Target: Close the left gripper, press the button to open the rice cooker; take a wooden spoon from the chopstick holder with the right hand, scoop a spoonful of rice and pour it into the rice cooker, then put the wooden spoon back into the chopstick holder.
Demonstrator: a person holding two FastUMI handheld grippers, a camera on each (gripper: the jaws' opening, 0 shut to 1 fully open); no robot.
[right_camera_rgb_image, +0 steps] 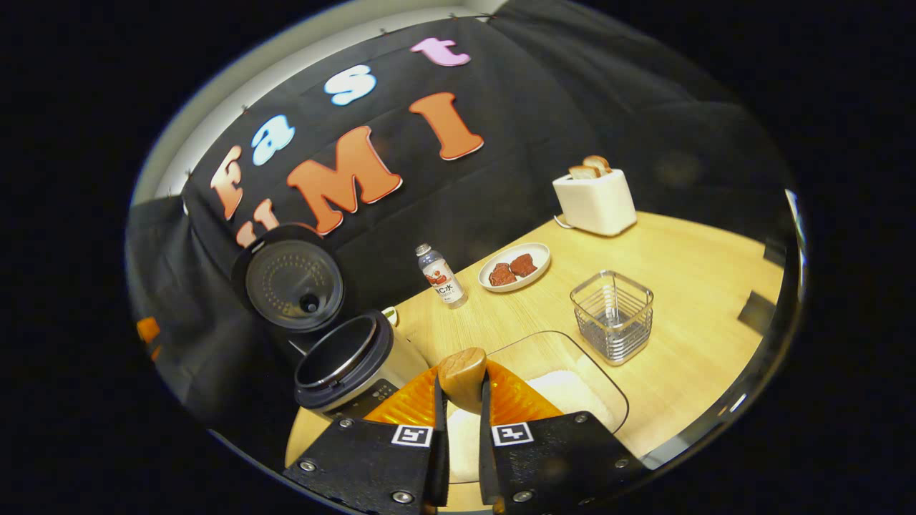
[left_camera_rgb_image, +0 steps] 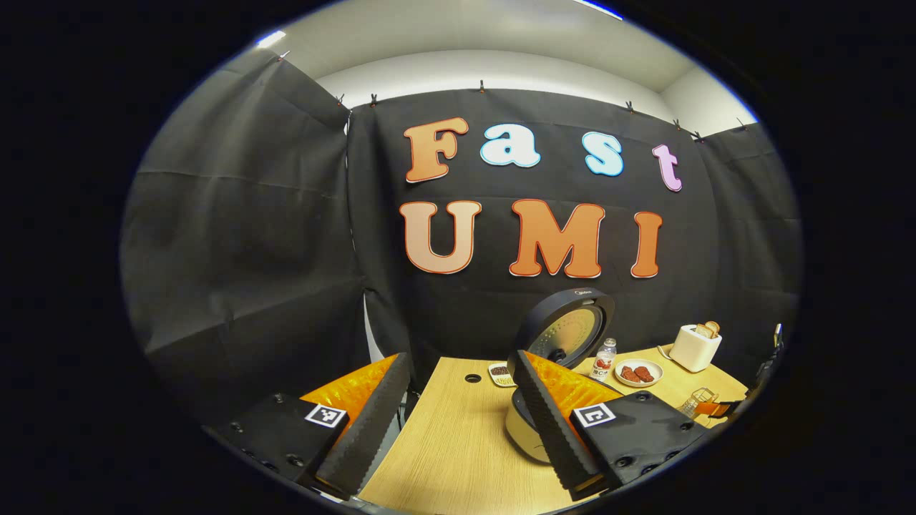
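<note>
1. Left tool: released, fingers spread wide over the tabletop, lower frame.
2. Right tool: clenched on the wooden spoon, lower centre, above the rice container.
3. Rice cooker: lid up, left of centre.
4. Chopstick holder: right of centre.

Desk: matt pale wood grain. Chopstick holder: shiny metal wire. Wooden spoon: smooth wood. Rice cooker lid: perforated metal liner.

One open black-and-cream rice cooker, one small clear plastic bottle, one white oval plate bearing two reddish-brown pieces, one white toaster with two bread slices, one wire chopstick holder, one clear rice container.
</note>
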